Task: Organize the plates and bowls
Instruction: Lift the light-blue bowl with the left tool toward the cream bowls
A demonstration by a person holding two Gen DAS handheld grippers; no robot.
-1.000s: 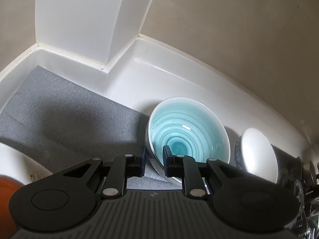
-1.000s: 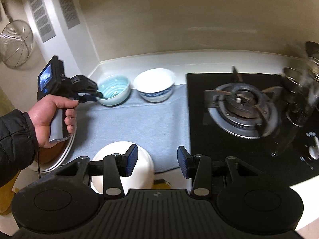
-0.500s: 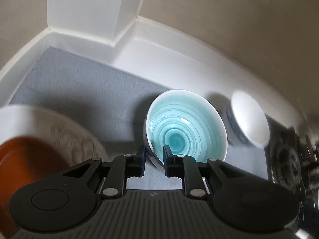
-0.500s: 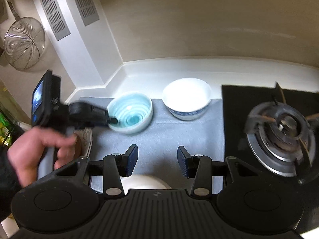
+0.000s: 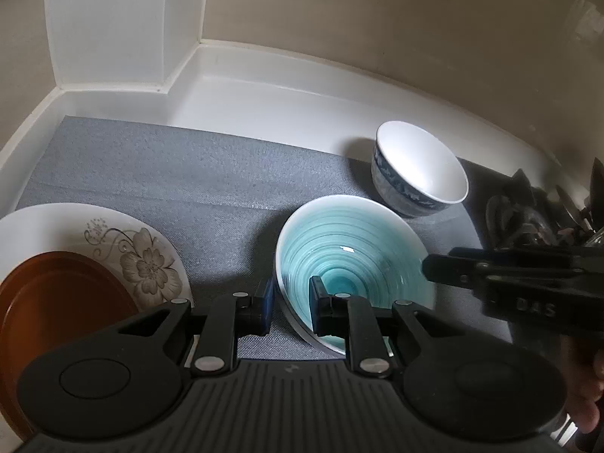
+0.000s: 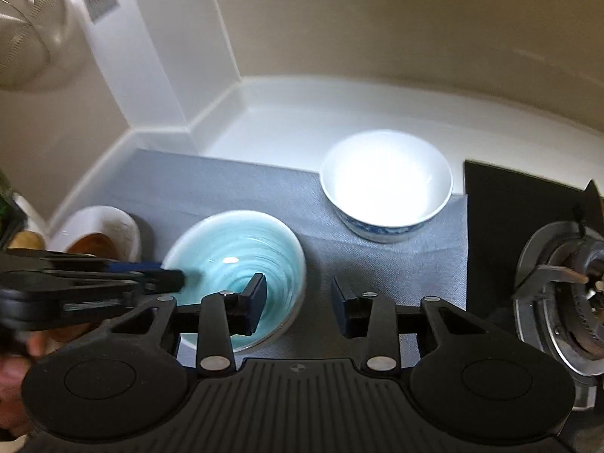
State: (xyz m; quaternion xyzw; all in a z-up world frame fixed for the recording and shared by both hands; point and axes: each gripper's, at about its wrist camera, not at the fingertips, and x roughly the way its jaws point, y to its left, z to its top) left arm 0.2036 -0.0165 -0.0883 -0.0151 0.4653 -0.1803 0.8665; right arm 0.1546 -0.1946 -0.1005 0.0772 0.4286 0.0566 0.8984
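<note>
Left tongs pinch the near rim of the teal bowl, one finger outside the wall and one inside, so they are closed on it. From the right wrist view these tongs reach in from the left and meet the bowl's left rim. Right tongs stand wide open and hold nothing; their left finger hangs over the bowl's bowl-side interior, their right finger over bare mat, with the bowl's right rim between the two. Whether either finger touches the rim cannot be told.

The teal bowl sits near the front edge of a grey mat, which covers most of the table. A wide strip of mat lies free behind and to the left of it. A white bowl with a blue patterned outside stands near it at the mat's back right corner, apart from it. At the mat's left edge a white plate with a grey flower print carries a brown plate. A black stove with a round metal burner borders the mat on the right.

The teal bowl is glossy, with ringed grooves inside; the mat looks woven and matte; the table is smooth and white with a raised back lip.
</note>
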